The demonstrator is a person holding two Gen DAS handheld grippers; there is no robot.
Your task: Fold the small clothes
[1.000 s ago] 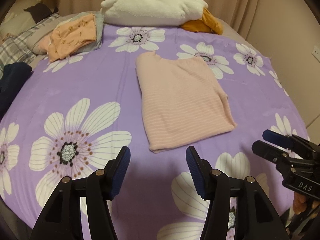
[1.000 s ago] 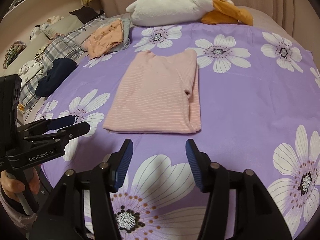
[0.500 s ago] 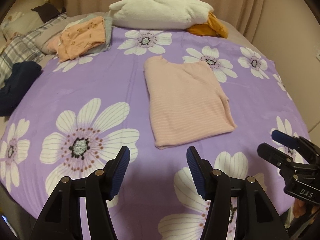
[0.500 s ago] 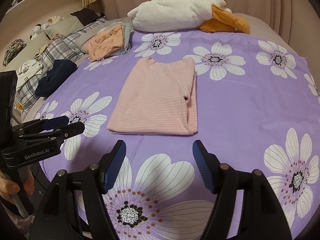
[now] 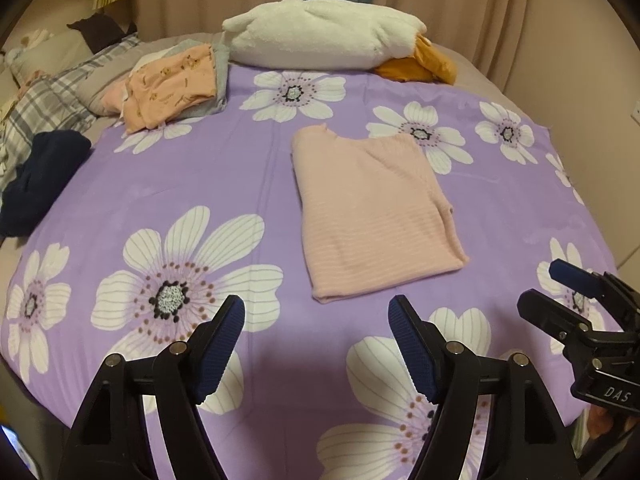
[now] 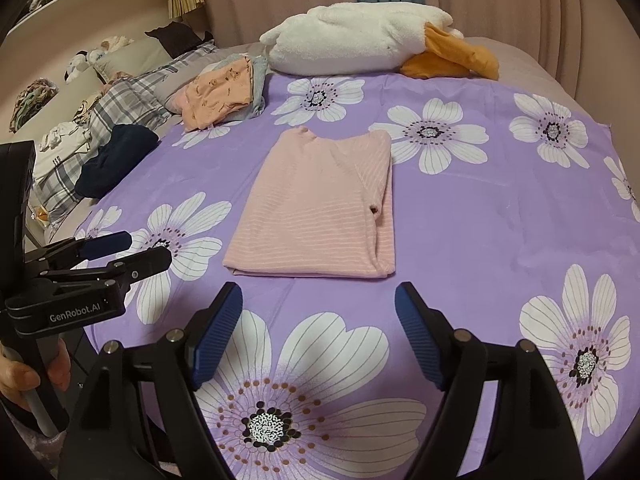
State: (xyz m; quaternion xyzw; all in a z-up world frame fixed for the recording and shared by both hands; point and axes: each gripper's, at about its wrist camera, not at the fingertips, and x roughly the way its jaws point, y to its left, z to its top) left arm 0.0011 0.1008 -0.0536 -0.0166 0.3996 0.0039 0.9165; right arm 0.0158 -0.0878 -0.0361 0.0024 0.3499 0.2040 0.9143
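A pink striped top (image 5: pixel 368 212) lies flat on the purple flowered bedspread (image 5: pixel 192 184), folded lengthwise with its sleeve tucked in; it also shows in the right wrist view (image 6: pixel 320 208). My left gripper (image 5: pixel 316 344) is open and empty, held above the bed's near edge short of the top's hem. My right gripper (image 6: pixel 320 332) is open and empty, also short of the hem. Each gripper shows in the other's view: the right one (image 5: pixel 560 292) at right, the left one (image 6: pixel 132 250) at left.
A stack of folded clothes with an orange printed piece on top (image 5: pixel 172 84) sits at the back left. A white and orange plush (image 5: pixel 328 36) lies at the head. A navy garment (image 5: pixel 36 180) and plaid bedding (image 5: pixel 44 104) are at the left edge. Curtains hang behind.
Both grippers have drawn back and risen from the pink top, so more of the bed shows. The jaws of both have opened wider. The top has not moved.
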